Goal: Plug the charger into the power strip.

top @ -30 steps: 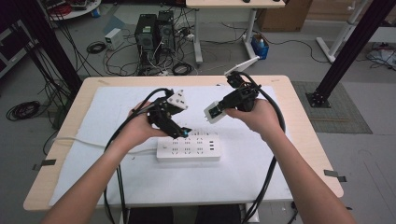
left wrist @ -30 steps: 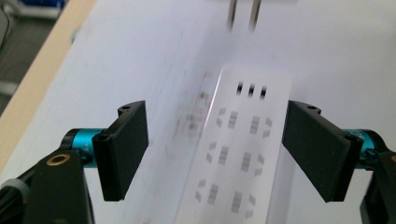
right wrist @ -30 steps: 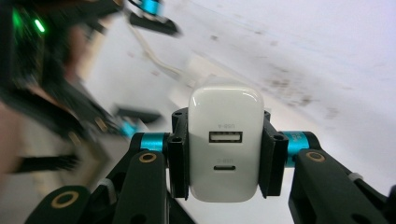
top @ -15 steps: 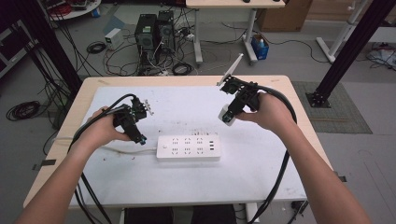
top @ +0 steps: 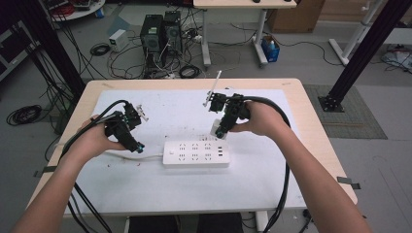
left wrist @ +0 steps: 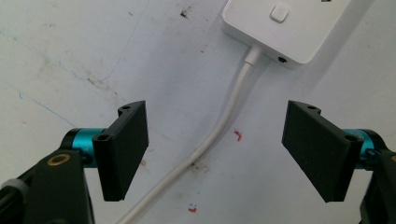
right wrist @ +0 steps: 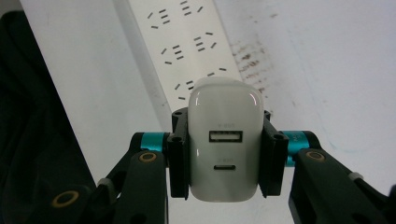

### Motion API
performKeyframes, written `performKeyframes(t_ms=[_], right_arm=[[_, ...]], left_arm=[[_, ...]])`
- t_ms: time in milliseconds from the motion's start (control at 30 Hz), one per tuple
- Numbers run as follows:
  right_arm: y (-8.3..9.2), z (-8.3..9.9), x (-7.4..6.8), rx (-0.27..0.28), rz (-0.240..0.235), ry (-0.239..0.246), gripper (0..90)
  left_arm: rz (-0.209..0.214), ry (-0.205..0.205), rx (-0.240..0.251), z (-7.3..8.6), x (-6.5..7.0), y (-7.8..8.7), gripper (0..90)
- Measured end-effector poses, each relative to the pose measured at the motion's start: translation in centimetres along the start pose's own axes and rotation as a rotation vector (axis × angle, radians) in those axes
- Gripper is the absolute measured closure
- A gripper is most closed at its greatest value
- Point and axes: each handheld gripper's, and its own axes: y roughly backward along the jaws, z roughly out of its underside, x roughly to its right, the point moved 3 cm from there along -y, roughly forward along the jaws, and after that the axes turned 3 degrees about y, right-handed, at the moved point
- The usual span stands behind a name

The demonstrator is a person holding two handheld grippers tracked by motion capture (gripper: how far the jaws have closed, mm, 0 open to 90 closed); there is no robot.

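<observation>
Jaws on my right gripper (right wrist: 224, 154) are clamped on a white USB charger (right wrist: 225, 144), its two ports facing my camera, held just above the right end of the white power strip (top: 196, 154) lying mid-table (top: 160, 194). My left gripper (left wrist: 215, 149) hangs with jaws wide apart and empty over the strip's white cord (left wrist: 219, 126), near the switch end. I see old stains on the white tabletop.

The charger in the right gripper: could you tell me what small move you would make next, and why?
Probably lower the charger toward a socket on the strip. The right gripper holds it between shut jaws, just above the strip's far right end, not yet plugged in. The left gripper, jaws open over the strip's cable, could steady the strip.
</observation>
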Motion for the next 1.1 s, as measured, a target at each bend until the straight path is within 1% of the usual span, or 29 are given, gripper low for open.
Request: performKeyframes(t_ms=[33,133,167,200,267,300,367,400,433,467,500,533,567,600,633,667,700,733,767,800,833,900,933,967,1033,1100], right_arm=[[-0.5,-0.2,0.0,-0.005,-0.006,0.026,62.3],[-2.1,-0.9,0.0,-0.037,-0.038,0.089,62.3],[-2.7,-1.1,0.0,-0.048,-0.041,0.104,62.3],[-3.2,-1.4,0.0,-0.058,-0.05,0.109,62.3],[-4.2,-1.8,0.0,-0.082,-0.033,0.141,62.3],[-4.7,-1.9,0.0,-0.093,-0.034,0.162,62.3],[-5.6,-2.1,0.1,-0.108,-0.042,0.185,62.3],[-6.1,-2.2,0.3,-0.111,-0.03,0.198,62.3],[-6.5,-2.3,0.4,-0.119,-0.029,0.188,62.4],[-6.9,-2.3,0.5,-0.12,-0.034,0.2,62.4],[-7.3,-2.3,0.5,-0.128,-0.031,0.205,62.4],[-7.7,-2.3,0.6,-0.135,-0.035,0.207,62.3],[-8.1,-2.3,0.7,-0.145,-0.038,0.204,62.3],[-8.4,-2.3,0.8,-0.148,-0.027,0.215,62.3],[-8.7,-2.3,0.9,-0.153,-0.028,0.215,62.4],[-8.7,-2.4,1.0,-0.138,-0.033,0.222,62.3],[-8.7,-2.5,1.1,-0.132,-0.029,0.218,62.3],[-8.8,-2.5,1.1,-0.134,-0.04,0.216,62.3],[-8.8,-2.6,1.1,-0.128,-0.051,0.234,62.3],[-8.8,-2.6,1.0,-0.127,-0.055,0.24,62.4],[-8.8,-2.6,1.0,-0.132,-0.066,0.241,62.4],[-8.8,-2.4,1.1,-0.125,-0.069,0.258,62.4],[-8.8,-2.3,1.2,-0.13,-0.067,0.261,62.5],[-9.0,-2.1,1.3,-0.139,-0.059,0.279,62.5],[-9.1,-2.0,1.3,-0.136,-0.062,0.279,62.5],[-9.2,-2.3,1.1,-0.141,-0.052,0.301,62.6]], left_arm=[[0.002,-0.005,-0.001,0.1,0.0,0.1,23.0],[-0.001,0.011,0.011,0.2,0.0,0.2,23.0],[-0.003,0.001,0.005,0.2,0.0,0.2,23.0],[0.001,0.009,0.011,0.2,0.1,0.2,23.0],[0.001,0.006,0.016,0.3,0.3,0.2,23.0],[0.003,0.01,0.02,0.4,0.4,0.2,23.0],[0.005,0.011,0.019,0.6,0.5,0.2,23.0],[0.006,0.013,0.024,0.7,0.6,0.2,23.0],[0.004,0.0,0.011,0.8,0.6,0.2,23.0],[0.003,0.014,0.022,0.9,0.7,0.1,23.0],[0.006,0.011,0.019,1.0,0.8,0.1,23.0],[0.006,0.017,0.022,1.1,0.9,0.0,23.0],[0.003,0.008,0.014,1.2,0.9,0.0,23.0],[0.003,0.017,0.018,1.3,1.0,0.0,23.0],[0.004,0.018,0.02,1.3,1.0,0.0,23.0],[0.003,0.022,0.019,1.4,1.1,0.0,23.0],[0.001,0.026,0.025,1.5,1.1,0.0,23.0],[0.004,0.029,0.022,1.5,1.1,0.0,23.0],[0.001,0.021,0.017,1.6,1.1,0.0,23.0],[0.001,0.03,0.02,1.7,1.2,0.0,23.0],[0.002,0.027,0.018,1.7,1.2,0.0,23.0],[0.004,0.034,0.02,1.8,1.2,0.0,23.0],[0.004,0.032,0.017,1.9,1.2,-0.1,23.0],[0.003,0.031,0.014,1.9,1.2,-0.1,23.0],[0.002,0.035,0.017,1.9,1.3,-0.1,22.9],[0.007,0.035,0.017,1.8,1.3,-0.2,23.0]])
